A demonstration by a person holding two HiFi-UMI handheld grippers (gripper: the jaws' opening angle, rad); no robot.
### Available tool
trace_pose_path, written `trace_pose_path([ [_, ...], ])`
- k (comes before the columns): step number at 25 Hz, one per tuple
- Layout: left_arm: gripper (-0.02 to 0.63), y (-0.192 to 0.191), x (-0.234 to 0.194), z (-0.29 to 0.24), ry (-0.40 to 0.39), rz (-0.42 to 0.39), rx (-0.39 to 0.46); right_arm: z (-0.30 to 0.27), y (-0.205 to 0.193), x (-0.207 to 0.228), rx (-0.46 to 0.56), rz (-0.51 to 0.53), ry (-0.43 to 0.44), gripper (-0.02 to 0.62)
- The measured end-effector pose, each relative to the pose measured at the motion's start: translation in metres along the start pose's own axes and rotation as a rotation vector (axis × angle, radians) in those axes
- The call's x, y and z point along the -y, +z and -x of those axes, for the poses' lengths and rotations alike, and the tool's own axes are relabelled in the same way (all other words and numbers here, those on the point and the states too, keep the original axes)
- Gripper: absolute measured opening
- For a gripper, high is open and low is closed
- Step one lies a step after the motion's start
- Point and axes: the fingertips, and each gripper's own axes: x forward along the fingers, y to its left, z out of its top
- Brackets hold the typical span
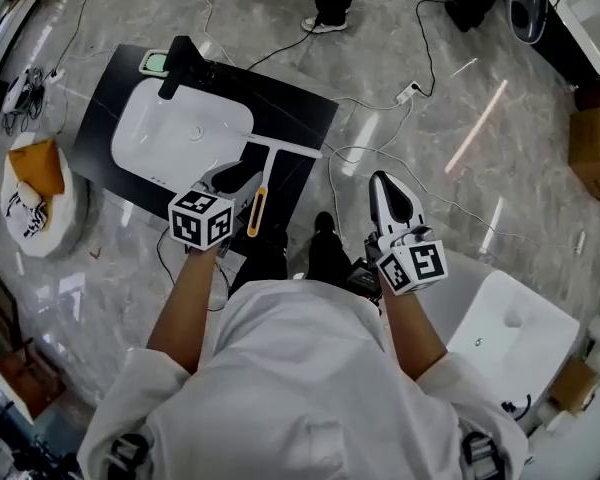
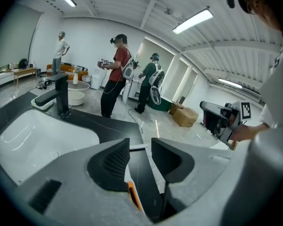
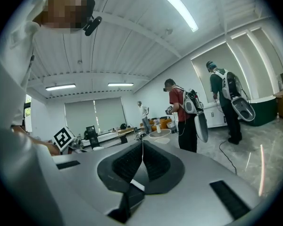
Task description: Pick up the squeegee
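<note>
In the head view the squeegee [image 1: 264,180] lies on the black counter [image 1: 300,108] a little left of centre. Its white blade bar lies across at the top and its handle runs down the frame to an orange end. To its left the white sink basin [image 1: 170,133] is set into the counter, with the black faucet [image 1: 180,63] at the basin's upper left.

The left gripper [image 1: 235,175] sits just beside the handle. Its marker cube covers most of its body from above. In the left gripper view its fingers stand apart with a clear gap, pointing at the blade bar. Only a short orange strip of the handle shows low in the gap, against the inner edge of the left finger; that finger hides the rest. Whether the pad touches the handle cannot be made out.

The right gripper [image 1: 384,186] is right of centre over the marble floor [image 1: 500,198], well apart from the squeegee. Its fingers are pressed together with nothing between them.

A second white basin [image 1: 510,328] at lower right is partly hidden by the person's sleeve
</note>
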Motion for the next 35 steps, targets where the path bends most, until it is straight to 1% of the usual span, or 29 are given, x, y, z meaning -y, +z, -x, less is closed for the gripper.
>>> trace_pose_path([
  [4, 0.141, -0.019, -0.017, -0.017, 0.072, 0.011, -0.08, -0.023, -0.015, 0.018, -0.054, -0.031, 0.067, 0.014],
  [8, 0.15, -0.041, -0.024, -0.033, 0.098, 0.038, -0.156, -0.042, -0.029, 0.017, -0.094, -0.045, 0.148, 0.015],
  [13, 0.155, -0.069, -0.034, -0.052, 0.148, 0.019, -0.262, -0.057, -0.045, 0.014, -0.124, -0.059, 0.211, 0.015],
  [17, 0.155, -0.085, -0.037, -0.064, 0.163, 0.016, -0.333, -0.063, -0.049, 0.019, -0.125, -0.077, 0.221, 0.015],
  [20, 0.155, -0.093, -0.039, -0.075, 0.159, 0.024, -0.366, -0.062, -0.056, 0.027, -0.137, -0.085, 0.222, 0.015],
  [22, 0.155, -0.096, -0.04, -0.082, 0.163, 0.032, -0.379, -0.058, -0.061, 0.033, -0.148, -0.088, 0.221, 0.014],
  [26, 0.155, -0.1, -0.044, -0.093, 0.186, 0.008, -0.439, -0.053, -0.066, 0.044, -0.162, -0.103, 0.213, 0.014],
  [31, 0.146, -0.104, -0.047, -0.103, 0.218, 0.004, -0.501, -0.05, -0.067, 0.052, -0.168, -0.105, 0.215, 0.015],
  [35, 0.133, -0.105, -0.05, -0.107, 0.228, 0.013, -0.513, -0.048, -0.072, 0.056, -0.177, -0.109, 0.217, 0.014],
])
